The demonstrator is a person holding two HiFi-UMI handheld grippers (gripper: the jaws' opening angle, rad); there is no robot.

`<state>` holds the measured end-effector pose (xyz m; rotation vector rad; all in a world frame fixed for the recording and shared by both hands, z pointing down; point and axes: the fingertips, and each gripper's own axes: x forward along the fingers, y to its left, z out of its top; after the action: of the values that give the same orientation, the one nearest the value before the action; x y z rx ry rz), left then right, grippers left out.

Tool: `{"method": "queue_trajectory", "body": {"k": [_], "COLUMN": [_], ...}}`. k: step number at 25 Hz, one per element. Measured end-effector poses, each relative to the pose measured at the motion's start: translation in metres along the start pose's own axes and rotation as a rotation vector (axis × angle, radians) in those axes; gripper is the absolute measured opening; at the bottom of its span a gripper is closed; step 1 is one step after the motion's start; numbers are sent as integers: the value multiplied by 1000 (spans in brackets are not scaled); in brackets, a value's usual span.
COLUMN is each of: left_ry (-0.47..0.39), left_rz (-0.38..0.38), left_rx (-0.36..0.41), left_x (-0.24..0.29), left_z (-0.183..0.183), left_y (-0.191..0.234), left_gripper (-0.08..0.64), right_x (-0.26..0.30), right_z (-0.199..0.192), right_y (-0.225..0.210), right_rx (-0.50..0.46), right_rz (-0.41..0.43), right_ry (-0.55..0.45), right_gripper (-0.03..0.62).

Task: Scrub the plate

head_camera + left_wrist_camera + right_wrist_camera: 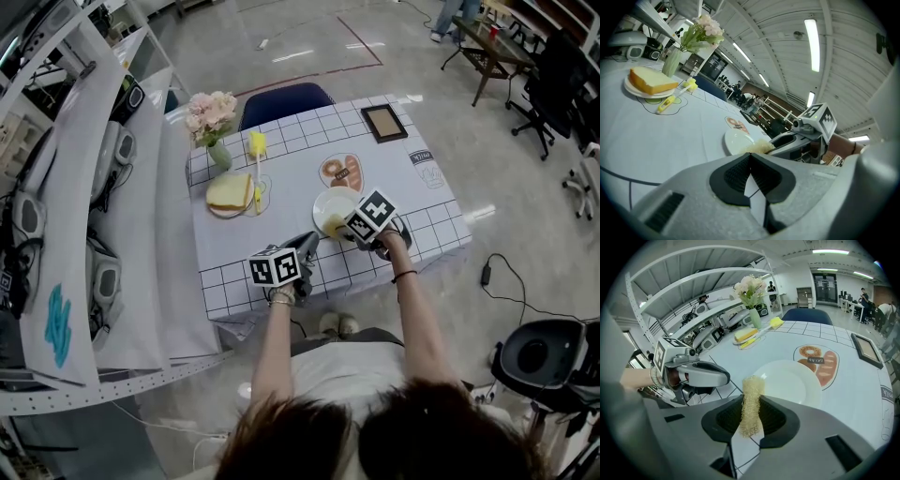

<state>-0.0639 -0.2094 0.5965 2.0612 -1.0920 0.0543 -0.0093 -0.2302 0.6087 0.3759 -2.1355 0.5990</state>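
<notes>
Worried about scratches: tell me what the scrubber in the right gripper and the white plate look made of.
Scrubber: pale yellow, coarse open fibre mesh, matte; likely loofah or plastic netting.
Plate: white, smooth, faintly glossy; probably glazed ceramic, though melamine looks alike.

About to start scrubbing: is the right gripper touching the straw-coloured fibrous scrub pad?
Touching. The right gripper view shows the right gripper with its jaws shut on the straw-coloured fibrous scrub pad, which is pinched between them.

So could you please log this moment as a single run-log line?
right gripper: shut on scrubber, at near rim of white plate | left gripper: shut, empty, beside plate | scrub contact: unclear
</notes>
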Motion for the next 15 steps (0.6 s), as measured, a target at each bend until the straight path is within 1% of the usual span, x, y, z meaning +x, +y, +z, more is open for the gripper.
{"method": "queue_trajectory", "body": {"k": [15], "left_ry": [-14], "left_rz": [31], "left_rx": [-16], "left_x": [-12], "left_z": [7], "left_y": [21], "left_gripper": [11], "right_x": [14], "right_z": [23], "right_y": [-1], "right_rx": [-16], "right_rz": [3], "right_ry": [-23], "right_gripper": [84]}}
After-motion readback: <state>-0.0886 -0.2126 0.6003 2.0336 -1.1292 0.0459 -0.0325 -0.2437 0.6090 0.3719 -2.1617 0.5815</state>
